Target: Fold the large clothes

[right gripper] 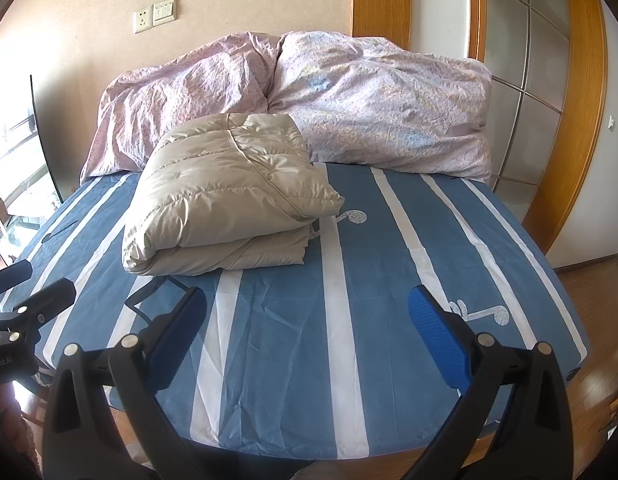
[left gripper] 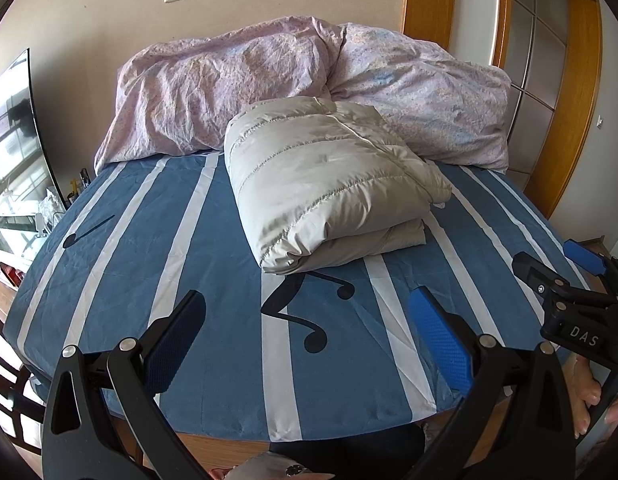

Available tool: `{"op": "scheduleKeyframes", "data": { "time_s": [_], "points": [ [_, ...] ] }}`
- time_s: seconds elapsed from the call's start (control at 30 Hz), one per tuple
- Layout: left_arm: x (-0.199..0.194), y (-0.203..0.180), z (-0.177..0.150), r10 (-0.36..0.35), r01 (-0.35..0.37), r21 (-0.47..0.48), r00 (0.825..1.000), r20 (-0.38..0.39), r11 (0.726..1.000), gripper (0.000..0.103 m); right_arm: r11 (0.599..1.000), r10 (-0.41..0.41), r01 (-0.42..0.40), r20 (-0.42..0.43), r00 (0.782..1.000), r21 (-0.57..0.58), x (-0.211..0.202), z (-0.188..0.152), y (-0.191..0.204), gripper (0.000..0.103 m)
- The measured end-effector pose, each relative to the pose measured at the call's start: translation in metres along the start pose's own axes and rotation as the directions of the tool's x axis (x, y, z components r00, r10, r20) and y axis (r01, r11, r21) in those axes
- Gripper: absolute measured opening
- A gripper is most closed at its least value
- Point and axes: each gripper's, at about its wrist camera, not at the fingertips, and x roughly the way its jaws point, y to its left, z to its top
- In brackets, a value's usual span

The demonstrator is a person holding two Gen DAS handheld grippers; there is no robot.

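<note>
Blue striped bed (left gripper: 149, 240) bears folded jacket (left gripper: 329, 184), tongs (left gripper: 305, 344) apart

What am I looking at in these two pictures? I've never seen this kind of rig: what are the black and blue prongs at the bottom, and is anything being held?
There is no robot here. A person holds a two-finger gripper in each hand, and each gripper carries a wide-angle camera looking forward along its fingers. One picture comes from the left gripper, the other from the right gripper; the blue-padded prongs are their fingers. Both are open and hold nothing, raised near the foot of the bed. In the left picture the right gripper also shows at the right edge.

On the blue striped sheet lies a beige puffer jacket, folded into a thick bundle. Behind it, a rumpled pink floral duvet is heaped against the wall.
</note>
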Motion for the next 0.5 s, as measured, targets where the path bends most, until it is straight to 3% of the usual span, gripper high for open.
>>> {"op": "scheduleKeyframes", "data": {
  "time_s": [0.5],
  "points": [
    [0.0007,0.0004,0.0001,-0.001,0.001,-0.002,1.0,0.0,1.0,0.102,1.0,-0.002,0.002,0.0,1.0,0.0,0.0009,-0.0006,-0.0001,0.101]
  ]
}}
